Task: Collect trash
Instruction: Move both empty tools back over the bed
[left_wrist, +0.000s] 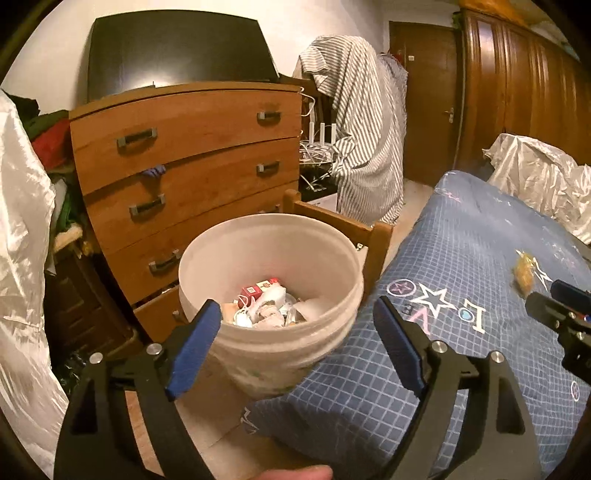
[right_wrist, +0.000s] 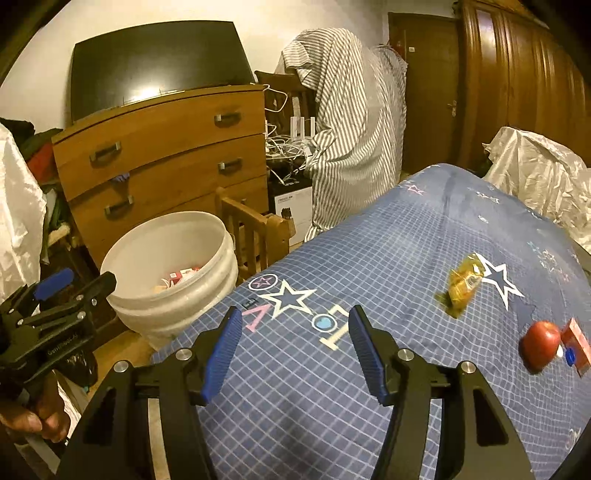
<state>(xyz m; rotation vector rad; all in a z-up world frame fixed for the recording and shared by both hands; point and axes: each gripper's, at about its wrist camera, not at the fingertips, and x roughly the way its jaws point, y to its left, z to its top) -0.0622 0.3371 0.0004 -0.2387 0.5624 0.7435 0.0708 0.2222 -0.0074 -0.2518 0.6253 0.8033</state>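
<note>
Trash already fills the bottom of the round white plastic bucket (left_wrist: 269, 258), a ribbed pail at the centre of the left wrist view: crumpled white paper and a red-and-white carton (left_wrist: 258, 290) lie inside. The left gripper (left_wrist: 295, 328) frames the bucket from the lower edge, its black arms and ridged blue pads standing wide apart with nothing between them.

In the right wrist view the right gripper (right_wrist: 295, 350) hangs over the bed cover (right_wrist: 332, 258), a soft blue quilt with a pale grid, white stars and block letters. Its blue pads are apart and empty. On the quilt at the right of that frame lies a crinkled yellow wrapper (right_wrist: 463, 286), and lower right a smooth round red apple (right_wrist: 539, 341) touches a small red carton (right_wrist: 576, 341) with a blue cap.

Upper left in both views stands a curved wooden chest of drawers (left_wrist: 184, 147) with metal handles, a dark flat screen (left_wrist: 177, 51) on top. A striped grey-white cloth (left_wrist: 358, 129) drapes at upper centre.
</note>
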